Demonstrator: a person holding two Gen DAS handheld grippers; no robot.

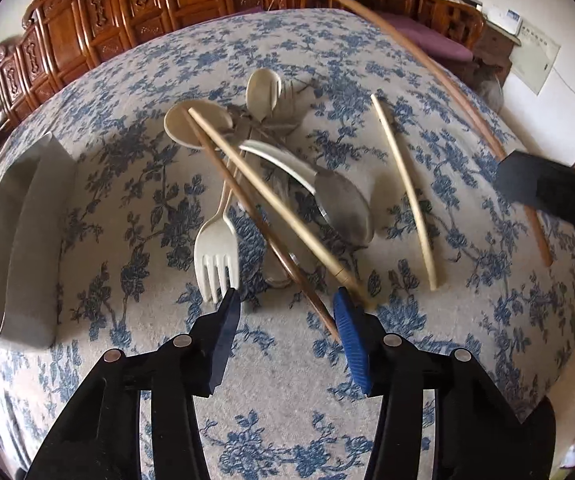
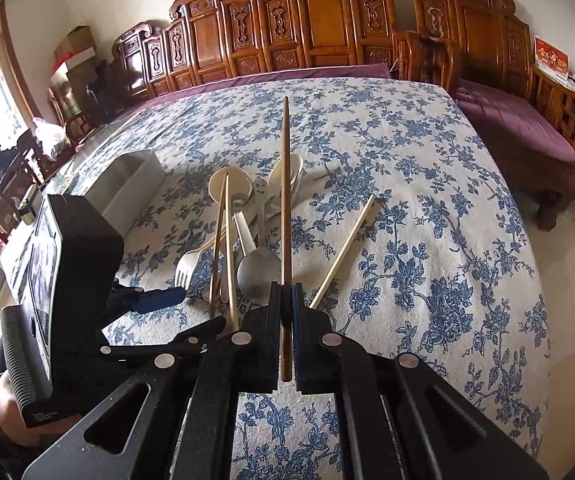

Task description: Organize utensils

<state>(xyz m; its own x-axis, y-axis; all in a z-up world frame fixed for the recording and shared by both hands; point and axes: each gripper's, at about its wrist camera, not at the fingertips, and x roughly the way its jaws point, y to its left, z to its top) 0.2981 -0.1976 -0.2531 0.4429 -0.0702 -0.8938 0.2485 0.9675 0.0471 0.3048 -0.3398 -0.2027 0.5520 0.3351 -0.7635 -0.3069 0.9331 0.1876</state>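
Note:
A pile of utensils lies on the blue-flowered tablecloth (image 1: 287,392): a cream fork (image 1: 216,254), a metal spoon (image 1: 343,204), cream spoons (image 1: 197,122), a brown chopstick (image 1: 263,226) and a light chopstick (image 1: 271,196). Another light chopstick (image 1: 405,188) lies apart to the right. My left gripper (image 1: 285,304) is open, low over the near ends of the crossed chopsticks. My right gripper (image 2: 286,292) is shut on a brown chopstick (image 2: 285,184), held above the table; it also shows in the left wrist view (image 1: 419,56). A white organizer box (image 1: 19,240) stands at the left.
Carved wooden benches (image 2: 315,32) with purple cushions (image 2: 515,120) stand behind and right of the table. The white box also shows in the right wrist view (image 2: 131,180). The left gripper's body (image 2: 71,280) is close on the right gripper's left.

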